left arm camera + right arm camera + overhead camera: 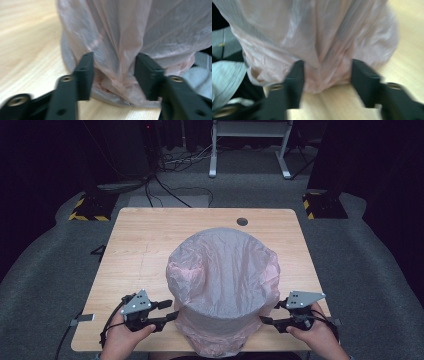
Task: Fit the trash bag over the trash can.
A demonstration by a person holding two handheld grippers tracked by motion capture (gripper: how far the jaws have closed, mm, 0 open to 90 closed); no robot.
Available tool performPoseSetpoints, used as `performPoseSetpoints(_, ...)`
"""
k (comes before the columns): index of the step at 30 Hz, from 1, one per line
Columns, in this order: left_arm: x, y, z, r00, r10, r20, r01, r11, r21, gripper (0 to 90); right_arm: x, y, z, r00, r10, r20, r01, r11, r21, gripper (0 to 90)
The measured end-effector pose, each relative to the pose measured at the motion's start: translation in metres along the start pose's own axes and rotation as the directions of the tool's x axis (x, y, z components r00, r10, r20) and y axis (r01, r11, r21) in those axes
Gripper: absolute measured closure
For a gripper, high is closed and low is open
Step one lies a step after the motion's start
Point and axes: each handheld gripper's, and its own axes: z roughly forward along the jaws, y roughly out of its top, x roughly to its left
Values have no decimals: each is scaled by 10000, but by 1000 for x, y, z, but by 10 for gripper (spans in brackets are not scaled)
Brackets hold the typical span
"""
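Note:
A thin pink plastic bag [223, 287] covers a tall round grey container on the near middle of the wooden table [145, 245]. My left gripper [170, 311] is at the bag's lower left, my right gripper [268, 314] at its lower right. In the left gripper view the open jaws straddle a gathered fold of the pink bag [117, 67], the left gripper [113, 75] wide apart around it. In the right gripper view the right gripper [327, 77] is open too, with bunched folds of the bag [322, 50] between its jaws. The container under the bag is mostly hidden.
The bag's bottom hangs over the table's near edge. A dark round hole [242, 221] is at the table's far edge. Grey carpet [360, 270] surrounds the table, with cables [165, 190] and a white stand [250, 145] beyond.

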Motion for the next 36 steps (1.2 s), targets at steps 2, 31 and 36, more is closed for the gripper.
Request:
performPoseSetpoints(2,0,0,-9,9999,-22,-135,18,9995,-300,412,-1,2,-10,10000,90,-20,-91,9990,-444,310)
performPoseSetpoints(31,-4,-11,-54,9730,-390,-2274,76,9905,-1373,322,-26,80,-104,9898,-351,1383,685,9673,-2441,258)
performPoseSetpoints(36,-5,-16,-61,9688,-520,-2423,169,9893,-1447,318,-27,97,-110,9907,-362,1312,701,9621,-2635,262)
